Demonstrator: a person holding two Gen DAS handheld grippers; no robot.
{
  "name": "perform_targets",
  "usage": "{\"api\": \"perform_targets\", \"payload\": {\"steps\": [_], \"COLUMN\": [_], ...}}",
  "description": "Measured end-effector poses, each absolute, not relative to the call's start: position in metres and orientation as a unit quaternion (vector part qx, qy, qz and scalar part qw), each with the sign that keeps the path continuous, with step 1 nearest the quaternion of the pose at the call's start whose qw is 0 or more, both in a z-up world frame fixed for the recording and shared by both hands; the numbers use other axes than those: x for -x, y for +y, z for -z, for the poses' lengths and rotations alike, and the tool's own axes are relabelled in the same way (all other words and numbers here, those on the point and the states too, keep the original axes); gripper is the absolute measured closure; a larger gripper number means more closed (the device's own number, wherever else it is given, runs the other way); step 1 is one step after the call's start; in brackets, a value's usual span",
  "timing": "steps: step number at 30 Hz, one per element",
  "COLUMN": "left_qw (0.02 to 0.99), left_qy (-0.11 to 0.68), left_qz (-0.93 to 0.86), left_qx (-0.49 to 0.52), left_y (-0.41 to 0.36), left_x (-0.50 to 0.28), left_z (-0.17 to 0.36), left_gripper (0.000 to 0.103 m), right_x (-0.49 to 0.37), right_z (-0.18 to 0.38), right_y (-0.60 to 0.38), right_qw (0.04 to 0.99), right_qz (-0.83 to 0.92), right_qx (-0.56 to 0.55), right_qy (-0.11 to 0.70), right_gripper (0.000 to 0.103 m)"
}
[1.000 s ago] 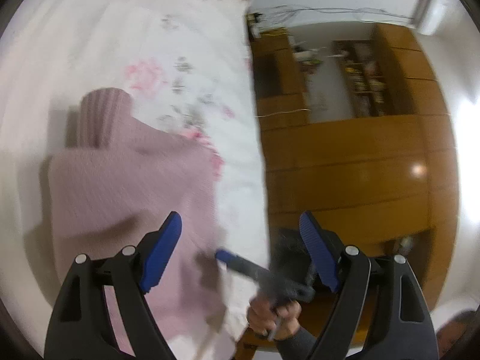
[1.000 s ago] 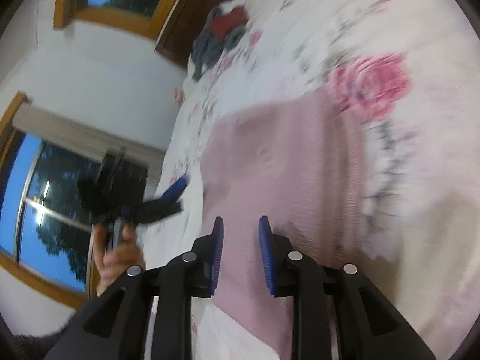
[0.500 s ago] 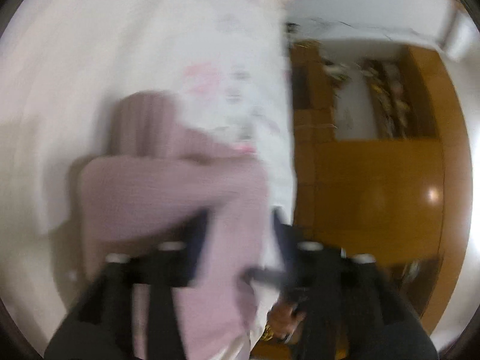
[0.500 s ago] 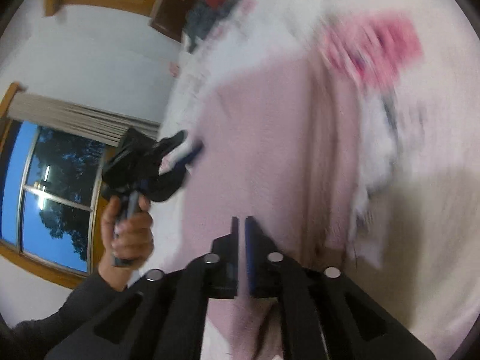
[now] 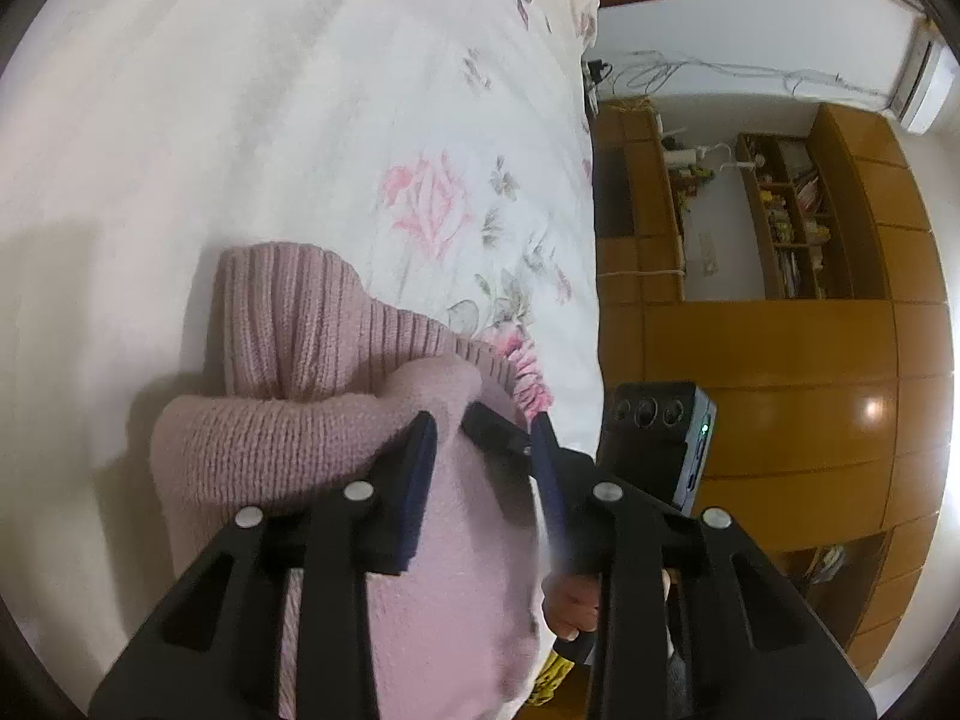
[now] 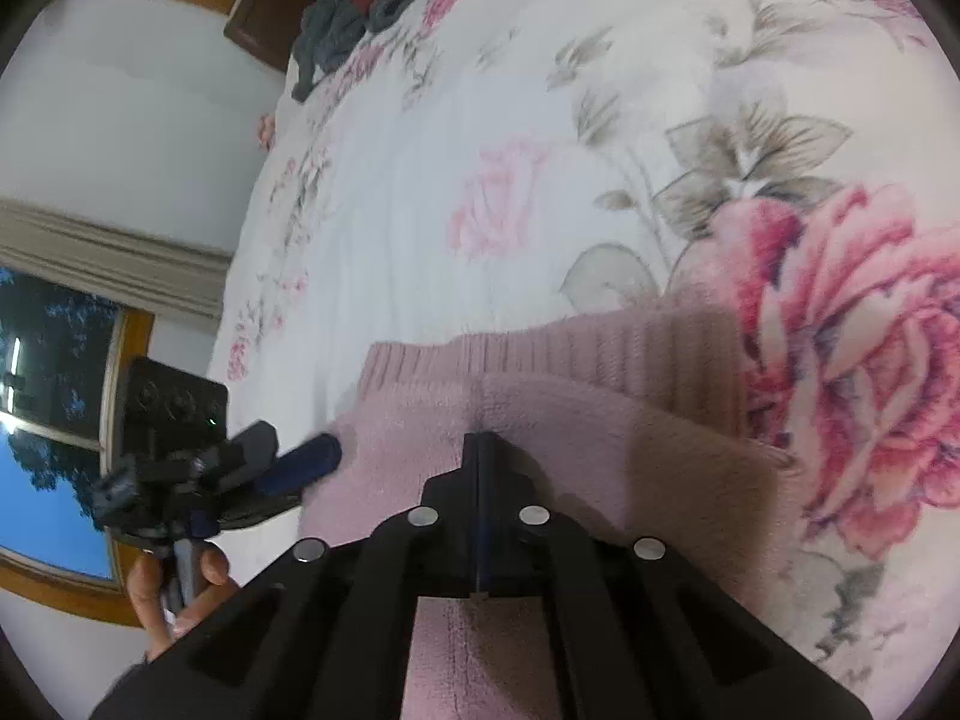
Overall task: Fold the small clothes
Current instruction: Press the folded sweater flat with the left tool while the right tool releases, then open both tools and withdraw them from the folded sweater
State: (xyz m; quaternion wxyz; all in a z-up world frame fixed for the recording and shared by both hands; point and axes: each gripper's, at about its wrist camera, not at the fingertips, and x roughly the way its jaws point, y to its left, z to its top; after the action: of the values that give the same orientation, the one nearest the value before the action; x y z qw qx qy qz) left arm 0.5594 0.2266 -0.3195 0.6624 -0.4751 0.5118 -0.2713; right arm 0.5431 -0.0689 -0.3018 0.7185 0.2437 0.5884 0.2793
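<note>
Two grippers: both at work on one pink knitted sweater [image 5: 282, 450], which lies on a floral bedspread [image 5: 372, 120].
Sweater, place: lower centre of both wrist views, near the bed's edge; folded hem bulging up at the grippers.
Sweater, long axis: in the left wrist view it runs from 6 o'clock up to 11 o'clock, the ribbed collar [image 5: 276, 312] at the 11 o'clock end pointing away from the camera. In the right wrist view the ribbed band crosses from 9 to 3 o'clock.
Left gripper [image 5: 480, 450]: jaws apart, blue pads either side of a raised fold of knit; whether they bear on the cloth cannot be told.
Right gripper [image 6: 477, 450]: jaws closed together, tips pressed into the fold; seemingly pinching the knit, though the cloth between the pads is hidden.
Step in hand (judgement): carrying the lower edge toward the collar.
Doing it well (judgement): close the left pads on the same fold, level with the right; lift both together; lay the edge square to the collar; smooth the bulge before letting go.
Other item: a dark clothes heap [image 6: 360, 6] at 11 o'clock, well apart.
</note>
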Motion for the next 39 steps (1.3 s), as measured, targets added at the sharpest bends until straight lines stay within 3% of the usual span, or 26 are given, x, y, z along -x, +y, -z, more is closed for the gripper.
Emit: {"api": "perform_targets", "payload": {"steps": [1, 2, 7, 9, 10, 11, 12, 15, 20, 21, 23, 26, 29, 31, 32, 33, 37, 38, 39], "left_qw": [0.666, 0.672, 0.674, 0.669, 0.667, 0.661, 0.657, 0.671, 0.681, 0.676, 0.661, 0.661, 0.664, 0.674, 0.674, 0.671, 0.672, 0.673, 0.674], "left_qy": [0.501, 0.488, 0.508, 0.526, 0.527, 0.531, 0.531, 0.514, 0.534, 0.540, 0.544, 0.550, 0.549, 0.553, 0.552, 0.549, 0.535, 0.535, 0.534], "left_qz": [0.280, 0.296, 0.307, 0.286, 0.283, 0.273, 0.268, 0.287, 0.297, 0.289, 0.284, 0.275, 0.289, 0.285, 0.282, 0.276, 0.275, 0.279, 0.281], "left_qx": [0.477, 0.471, 0.441, 0.440, 0.443, 0.455, 0.464, 0.452, 0.404, 0.411, 0.430, 0.430, 0.418, 0.399, 0.402, 0.416, 0.433, 0.428, 0.426], "left_y": [0.228, 0.232, 0.233, 0.234, 0.235, 0.236, 0.238, 0.237, 0.230, 0.231, 0.231, 0.224, 0.220, 0.218, 0.220, 0.222, 0.223, 0.222, 0.224], "left_x": [-0.555, -0.546, -0.516, -0.515, -0.515, -0.514, -0.514, -0.499, -0.467, -0.467, -0.468, -0.469, -0.463, -0.455, -0.453, -0.450, -0.434, -0.427, -0.422], "left_z": [0.311, 0.299, 0.302, 0.322, 0.328, 0.333, 0.333, 0.305, 0.296, 0.305, 0.317, 0.315, 0.304, 0.303, 0.304, 0.305, 0.299, 0.295, 0.292], "left_gripper": [0.053, 0.051, 0.050, 0.066, 0.080, 0.083, 0.082, 0.054, 0.056, 0.061, 0.073, 0.071, 0.057, 0.057, 0.057, 0.057, 0.049, 0.049, 0.049], "right_x": [-0.542, -0.539, -0.496, -0.485, -0.484, -0.483, -0.481, -0.463, -0.418, -0.413, -0.415, -0.402, -0.381, -0.361, -0.357, -0.353, -0.349, -0.357, -0.358], "right_z": [0.297, 0.294, 0.288, 0.302, 0.307, 0.311, 0.309, 0.281, 0.274, 0.284, 0.306, 0.302, 0.281, 0.271, 0.269, 0.267, 0.287, 0.294, 0.298], "right_y": [-0.075, -0.084, -0.112, -0.117, -0.121, -0.126, -0.134, -0.137, -0.110, -0.110, -0.117, -0.137, -0.132, -0.131, -0.128, -0.128, -0.112, -0.100, -0.095], "right_qw": [0.722, 0.721, 0.695, 0.701, 0.703, 0.701, 0.702, 0.715, 0.702, 0.713, 0.716, 0.718, 0.713, 0.728, 0.741, 0.757, 0.733, 0.722, 0.722], "right_qz": [-0.277, -0.277, -0.324, -0.308, -0.302, -0.298, -0.287, -0.298, -0.348, -0.326, -0.300, -0.285, -0.307, -0.301, -0.282, -0.254, -0.258, -0.267, -0.264], "right_qx": [-0.254, -0.271, -0.305, -0.287, -0.285, -0.294, -0.309, -0.300, -0.233, -0.207, -0.201, -0.242, -0.257, -0.228, -0.209, -0.194, -0.231, -0.234, -0.222], "right_qy": [0.581, 0.574, 0.565, 0.577, 0.578, 0.577, 0.574, 0.557, 0.576, 0.586, 0.597, 0.587, 0.576, 0.573, 0.573, 0.570, 0.586, 0.594, 0.600], "right_gripper": [0.100, 0.094, 0.090, 0.103, 0.103, 0.103, 0.103, 0.096, 0.092, 0.103, 0.103, 0.103, 0.092, 0.076, 0.058, 0.048, 0.050, 0.066, 0.094]}}
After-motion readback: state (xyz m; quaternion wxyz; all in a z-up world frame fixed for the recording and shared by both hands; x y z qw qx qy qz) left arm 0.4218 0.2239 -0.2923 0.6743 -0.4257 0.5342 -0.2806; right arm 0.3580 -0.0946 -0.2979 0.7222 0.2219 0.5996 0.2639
